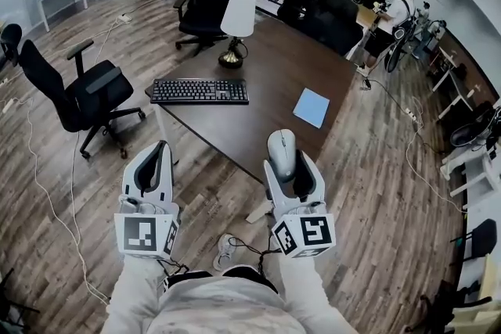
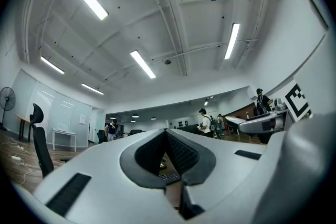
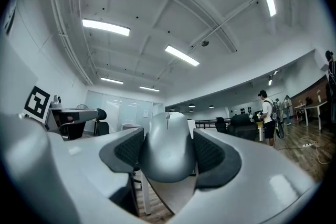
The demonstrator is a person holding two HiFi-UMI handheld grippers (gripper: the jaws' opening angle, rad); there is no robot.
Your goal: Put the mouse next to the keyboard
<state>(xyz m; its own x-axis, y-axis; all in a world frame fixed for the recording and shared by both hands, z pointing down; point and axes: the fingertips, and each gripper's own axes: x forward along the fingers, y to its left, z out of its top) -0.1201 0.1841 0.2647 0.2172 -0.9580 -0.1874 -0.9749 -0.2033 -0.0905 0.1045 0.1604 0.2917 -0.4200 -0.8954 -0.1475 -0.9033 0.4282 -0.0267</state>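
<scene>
The right gripper (image 1: pixel 289 170) has its jaws clenched on the grey mouse (image 3: pixel 167 148). The dark ribbed pads (image 3: pixel 214 150) press against both of its flanks, and its rounded back and scroll wheel stand up between them. In the head view the mouse is held off the surface. It shows over the near corner of the dark brown tabletop (image 1: pixel 291 62), well apart from the keyboard (image 1: pixel 200 91).

The left gripper (image 1: pixel 153 166) holds nothing. Its jaws are pressed together at the tips, leaving only a narrow wedge-shaped gap lower down between the pads (image 2: pixel 184 153). Through that gap a bit of the keyboard's keys can be seen. In the head view this gripper hangs over the wooden floor (image 1: pixel 203 188), just off the tabletop's near left edge. Both marker cubes are turned toward the camera.

The black keyboard lies near the tabletop's left edge. A lamp (image 1: pixel 236 27) with a white shade and a brass foot stands just behind it. A flat light-blue sheet (image 1: pixel 311 107) lies alone toward the right side, between the mouse and the far edge.

A black office chair (image 1: pixel 82 94) stands on the floor left of the tabletop, and more black chairs line the far side. Thin cables trail across the boards. A person (image 1: pixel 391 18) in dark shorts stands at the far right, by other desks.
</scene>
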